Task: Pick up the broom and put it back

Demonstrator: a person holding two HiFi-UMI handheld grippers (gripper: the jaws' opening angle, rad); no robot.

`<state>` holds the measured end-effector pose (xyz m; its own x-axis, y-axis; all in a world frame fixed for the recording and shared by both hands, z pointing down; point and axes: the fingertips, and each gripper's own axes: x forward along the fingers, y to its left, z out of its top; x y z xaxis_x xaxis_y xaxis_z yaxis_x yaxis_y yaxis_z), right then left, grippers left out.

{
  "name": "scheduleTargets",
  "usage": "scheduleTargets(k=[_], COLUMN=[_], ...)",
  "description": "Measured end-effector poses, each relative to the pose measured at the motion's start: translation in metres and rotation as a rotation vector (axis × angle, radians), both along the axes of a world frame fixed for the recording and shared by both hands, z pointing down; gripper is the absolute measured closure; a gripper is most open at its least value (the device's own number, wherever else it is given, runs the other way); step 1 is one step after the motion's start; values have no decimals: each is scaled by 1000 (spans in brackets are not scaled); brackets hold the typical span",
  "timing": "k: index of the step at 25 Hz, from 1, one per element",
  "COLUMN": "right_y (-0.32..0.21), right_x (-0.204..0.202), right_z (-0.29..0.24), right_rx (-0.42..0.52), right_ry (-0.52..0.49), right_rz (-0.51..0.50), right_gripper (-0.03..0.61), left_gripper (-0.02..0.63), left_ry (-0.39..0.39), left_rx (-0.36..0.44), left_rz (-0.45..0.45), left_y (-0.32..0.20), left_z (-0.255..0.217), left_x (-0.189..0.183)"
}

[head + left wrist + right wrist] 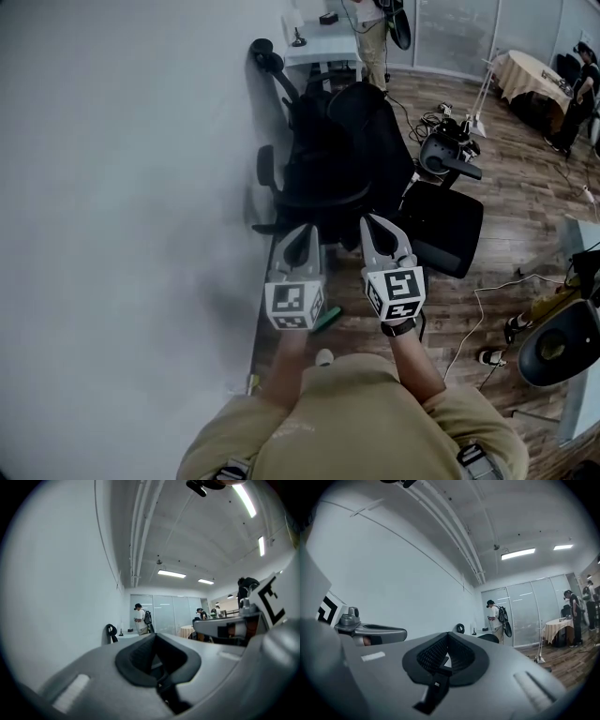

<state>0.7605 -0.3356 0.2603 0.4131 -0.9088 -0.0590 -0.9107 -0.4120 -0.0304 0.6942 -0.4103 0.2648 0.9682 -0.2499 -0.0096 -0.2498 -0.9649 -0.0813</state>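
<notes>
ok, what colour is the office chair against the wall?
Black. The chair shows best in the head view.

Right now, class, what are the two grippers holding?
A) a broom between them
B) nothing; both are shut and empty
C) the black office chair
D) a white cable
B: in their own views the left gripper and the right gripper each show jaws closed together with nothing between them.
</notes>
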Motion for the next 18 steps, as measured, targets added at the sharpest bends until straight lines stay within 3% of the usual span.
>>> scheduleTargets(k=[18], right_y=[37], right_x=[29], right_z=[11], right_rx=[-6], right_ry=[-23], right_rz=[1], right_gripper=[574], left_gripper=[611], left_ry=[-9], left_rx=[-9], left_rz=[13], left_y=[37], left_z=[4], left_x=[24])
